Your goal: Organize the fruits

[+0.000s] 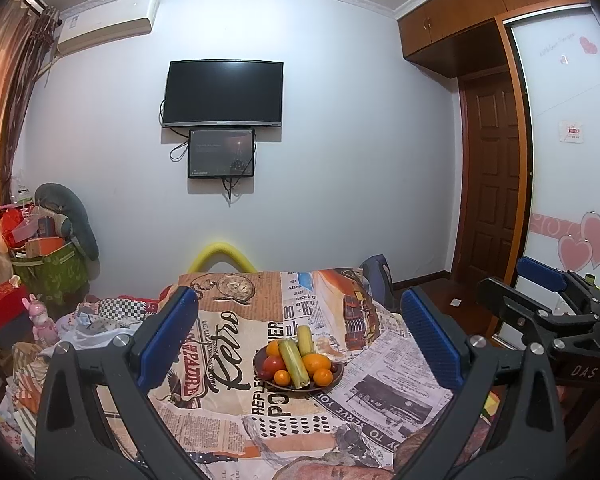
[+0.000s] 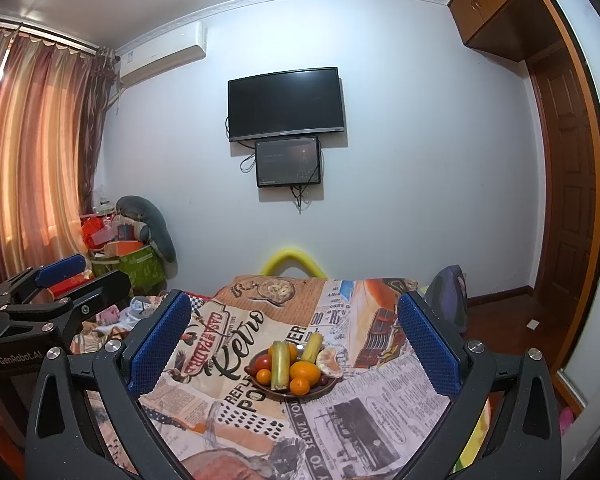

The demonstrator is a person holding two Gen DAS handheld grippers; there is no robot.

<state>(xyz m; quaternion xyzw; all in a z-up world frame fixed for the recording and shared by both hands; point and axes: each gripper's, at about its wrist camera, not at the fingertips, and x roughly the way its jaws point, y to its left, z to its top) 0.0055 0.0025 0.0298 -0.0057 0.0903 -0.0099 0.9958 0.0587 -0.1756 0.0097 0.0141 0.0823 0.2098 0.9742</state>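
A dark brown plate (image 1: pixel 336 382) heaped with fruit stands in the middle of a table covered by a newspaper-print cloth (image 1: pixel 228 396). On it lie two green-yellow corn cobs (image 1: pixel 294 362), several oranges (image 1: pixel 317 363) and a red tomato (image 1: pixel 275 364). The plate (image 2: pixel 324 391) also shows in the right wrist view, with the corn (image 2: pixel 280 366) and oranges (image 2: pixel 304 372). My left gripper (image 1: pixel 300 334) is open and empty, held above the near side of the table. My right gripper (image 2: pixel 296 334) is open and empty beside it, to the right.
The table's right edge drops to a wooden floor (image 1: pixel 444 300). A dark chair back (image 1: pixel 378 280) stands at the far right corner, a yellow foam arch (image 1: pixel 222 256) behind the table. Piled boxes and bags (image 1: pixel 48 256) fill the left side. Peeled fruit (image 2: pixel 330 360) lies beside the plate.
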